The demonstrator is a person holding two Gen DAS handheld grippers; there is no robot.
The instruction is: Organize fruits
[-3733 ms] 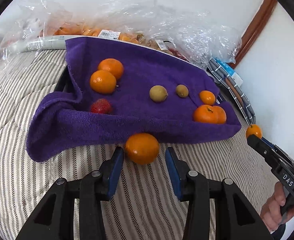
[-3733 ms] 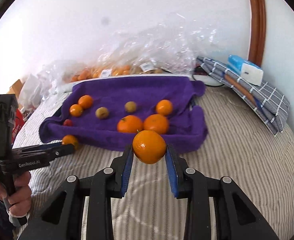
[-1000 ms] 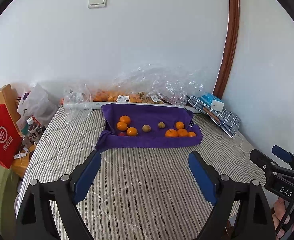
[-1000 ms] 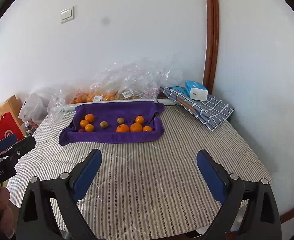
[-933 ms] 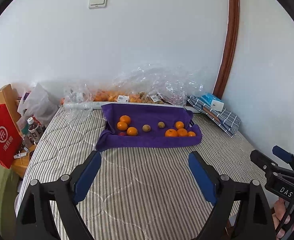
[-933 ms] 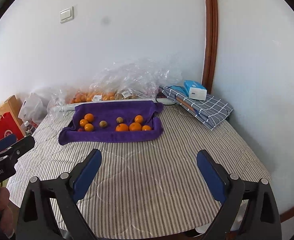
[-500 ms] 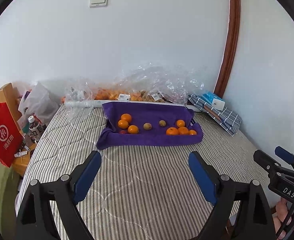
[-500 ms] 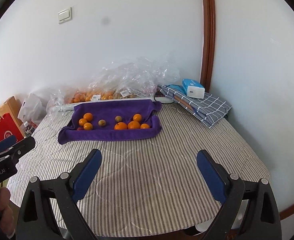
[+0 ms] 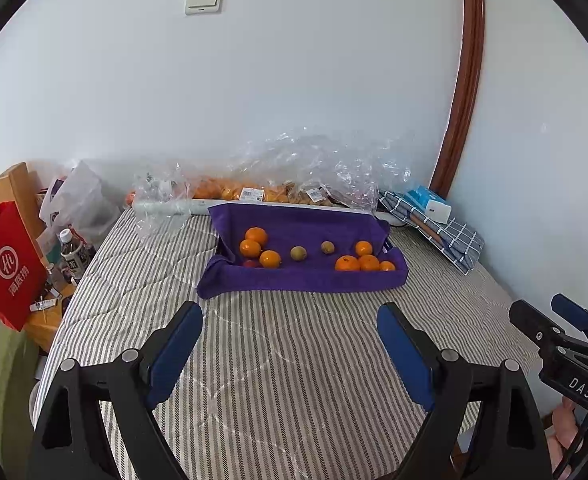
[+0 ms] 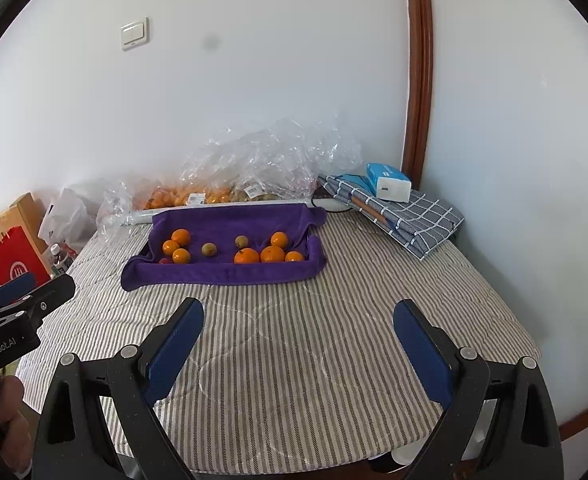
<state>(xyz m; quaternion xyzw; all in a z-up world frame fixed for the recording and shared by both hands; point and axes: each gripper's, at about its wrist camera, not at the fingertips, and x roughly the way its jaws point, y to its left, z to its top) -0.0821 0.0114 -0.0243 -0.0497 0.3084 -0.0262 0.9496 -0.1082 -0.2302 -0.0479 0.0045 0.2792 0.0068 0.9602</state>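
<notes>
A purple towel lines a tray at the far end of the striped bed. On it lie several oranges in two groups, one at the left and one at the right. Two small greenish fruits sit between them, and a red fruit peeks out at the left. My left gripper stands open and empty, well short of the towel. My right gripper is likewise open and empty.
Crumpled clear plastic bags holding more fruit line the wall behind the towel. A folded checked cloth with a blue-and-white box lies at the back right. A red paper bag and a bottle stand left of the bed.
Both grippers held an orange close to the towel 3.7 s ago; now they are open, empty and pulled far back. Over the last second hardly anything moved.
</notes>
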